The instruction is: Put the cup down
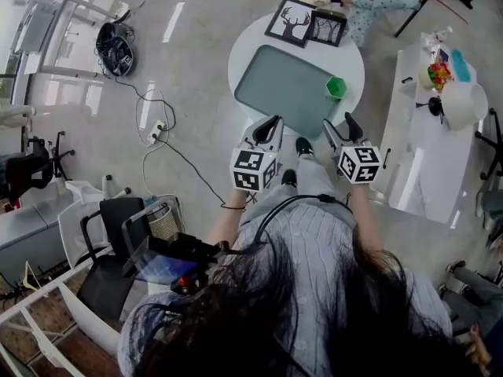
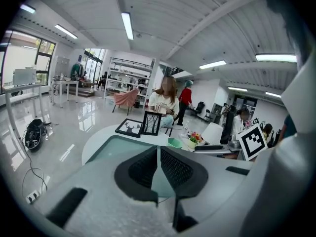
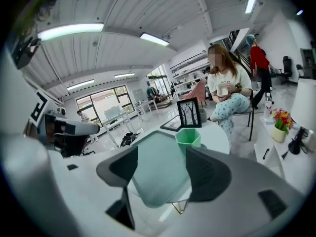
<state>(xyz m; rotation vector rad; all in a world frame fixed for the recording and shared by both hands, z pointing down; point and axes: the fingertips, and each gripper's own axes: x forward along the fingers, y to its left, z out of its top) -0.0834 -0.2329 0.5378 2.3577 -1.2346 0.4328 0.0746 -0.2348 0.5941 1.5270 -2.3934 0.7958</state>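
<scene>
The fingers (image 3: pixel 210 169) of my right gripper (image 3: pixel 162 157) stand wide apart with nothing between them; through the gap I see only the green mat (image 3: pixel 158 174) and, beyond it, the green cup (image 3: pixel 188 136). The fingers (image 2: pixel 175 169) of my left gripper (image 2: pixel 158 149) are pressed almost together and also hold nothing. So the cup is in neither gripper. It stands upright, mouth up, on the round white worktop (image 1: pixel 244 61), at the right edge of the mat (image 1: pixel 283 85); whether its base is on the mat or just off it I cannot tell. In the head view the cup (image 1: pixel 335 87) lies straight above my right gripper (image 1: pixel 340 128) in the frame and up and to the right of my left gripper (image 1: pixel 271 126), so the right is nearer. I judge the putting-down done, with only a clear retreat left. Nothing stands between the fingers and the cup. Two framed pictures (image 1: pixel 292 22) sit at the worktop's far side, near the top of the frame, and a second white table (image 1: pixel 424 163) runs down the right edge.
</scene>
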